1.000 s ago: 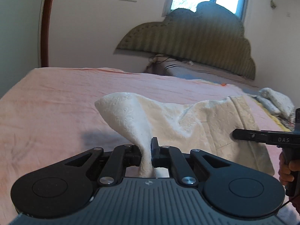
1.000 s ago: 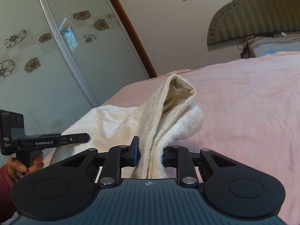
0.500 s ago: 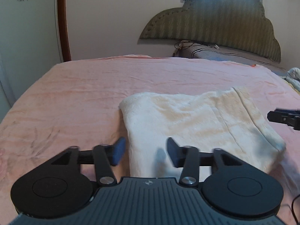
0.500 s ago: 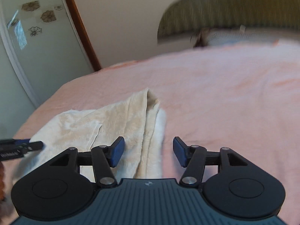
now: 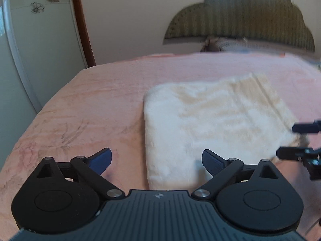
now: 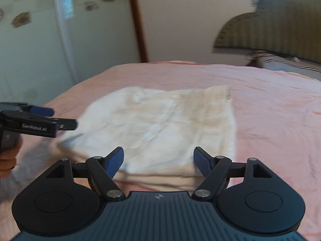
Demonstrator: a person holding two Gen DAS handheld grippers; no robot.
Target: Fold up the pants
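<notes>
The cream pants (image 5: 212, 120) lie folded into a flat rectangle on the pink bed (image 5: 96, 104). My left gripper (image 5: 156, 161) hovers over their near left corner, its jaws opening wide, pads clear of the cloth. In the right wrist view the pants (image 6: 160, 120) spread ahead of my right gripper (image 6: 158, 160), whose jaws are also opening, with the near folded edge below the gap and nothing pinched. The right gripper (image 5: 301, 140) shows at the right edge of the left wrist view; the left gripper (image 6: 50, 120) shows at the left of the right wrist view, with a hand (image 6: 8, 156) on its handle.
A padded striped headboard (image 5: 240, 24) stands against the far wall, with a pillow and cables below it (image 6: 280, 62). A wardrobe with flower decals (image 6: 30, 40) and a brown door frame (image 5: 82, 24) stand beyond the bed's left side. The bed's left edge falls off near the wardrobe.
Both grippers were shut on raised bunches of the pants; both have let go and opened. The pants have dropped flat onto the bed, and both grippers have sunk and pulled back.
</notes>
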